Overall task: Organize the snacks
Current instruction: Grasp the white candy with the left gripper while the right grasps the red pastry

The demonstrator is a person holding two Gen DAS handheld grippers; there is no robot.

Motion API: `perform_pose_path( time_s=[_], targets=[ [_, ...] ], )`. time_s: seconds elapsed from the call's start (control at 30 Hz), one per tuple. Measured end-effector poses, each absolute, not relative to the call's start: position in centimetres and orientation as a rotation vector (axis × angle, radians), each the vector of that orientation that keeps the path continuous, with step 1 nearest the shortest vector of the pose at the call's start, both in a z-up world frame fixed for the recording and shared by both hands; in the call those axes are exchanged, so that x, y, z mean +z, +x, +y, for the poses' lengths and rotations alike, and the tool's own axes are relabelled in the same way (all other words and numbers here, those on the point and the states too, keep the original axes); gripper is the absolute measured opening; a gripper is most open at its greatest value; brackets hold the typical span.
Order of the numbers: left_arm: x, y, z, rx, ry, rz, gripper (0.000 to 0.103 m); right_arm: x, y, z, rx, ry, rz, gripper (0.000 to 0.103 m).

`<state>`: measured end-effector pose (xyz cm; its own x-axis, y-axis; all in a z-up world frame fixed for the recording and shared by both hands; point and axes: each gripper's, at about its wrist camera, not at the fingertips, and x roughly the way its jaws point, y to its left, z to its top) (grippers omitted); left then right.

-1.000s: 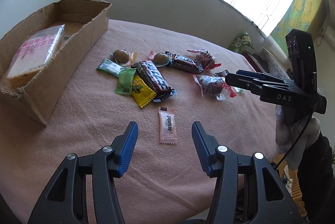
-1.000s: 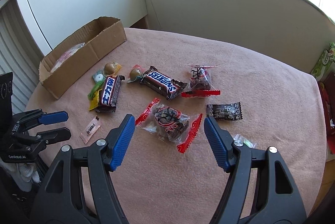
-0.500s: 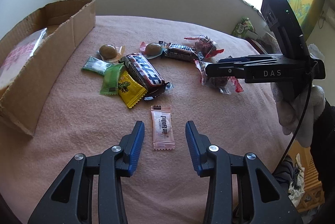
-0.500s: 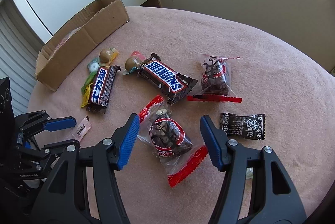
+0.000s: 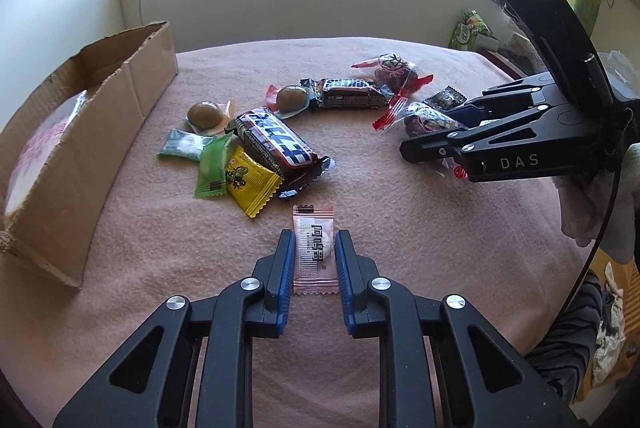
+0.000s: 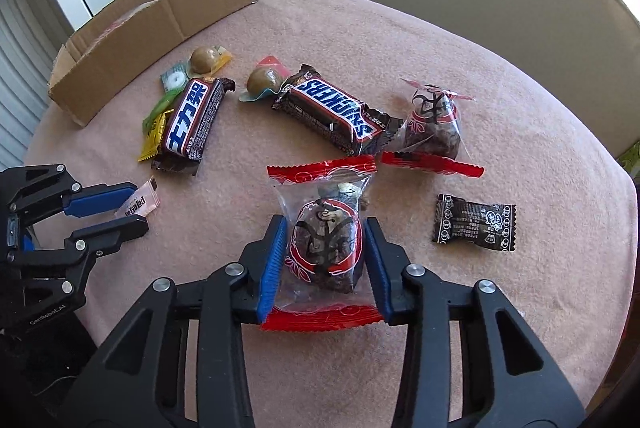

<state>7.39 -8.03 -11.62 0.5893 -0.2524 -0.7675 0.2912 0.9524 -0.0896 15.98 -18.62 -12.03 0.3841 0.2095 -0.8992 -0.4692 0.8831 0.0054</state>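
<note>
Snacks lie scattered on a pink-clothed table (image 6: 460, 40). My left gripper (image 5: 315, 236) has shut on a small pink candy packet (image 5: 314, 224) lying flat near the front; the right wrist view shows this gripper (image 6: 138, 206) and packet (image 6: 140, 202) at the left. My right gripper (image 6: 325, 224) points down over a clear snack bag with red ends (image 6: 324, 248). Its jaws are closing, and the blue pads touch both sides of the bag. From the left wrist view, that gripper (image 5: 428, 132) and bag (image 5: 424, 118) are at the right.
An open cardboard box (image 6: 160, 16) holding a pale packet stands at the far left. A Snickers bar (image 6: 336, 112), a blue-labelled bar (image 6: 192, 120), a second red-ended bag (image 6: 434, 124), a small black packet (image 6: 474, 222) and several small candies lie between.
Both grippers have come down toward the table. The left jaws closed onto the pink packet, and the right jaws narrowed around the red-ended bag.
</note>
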Motion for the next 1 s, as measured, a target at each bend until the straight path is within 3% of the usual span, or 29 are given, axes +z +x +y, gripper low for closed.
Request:
perform_pose_path(
  time_s=[1.0],
  targets=[
    [-7.9, 5.9, -4.3, -0.307, -0.076, 0.795, 0.018, -7.6, 11.0, -18.5, 0.367, -0.068, 0.948, 0.036]
  ],
)
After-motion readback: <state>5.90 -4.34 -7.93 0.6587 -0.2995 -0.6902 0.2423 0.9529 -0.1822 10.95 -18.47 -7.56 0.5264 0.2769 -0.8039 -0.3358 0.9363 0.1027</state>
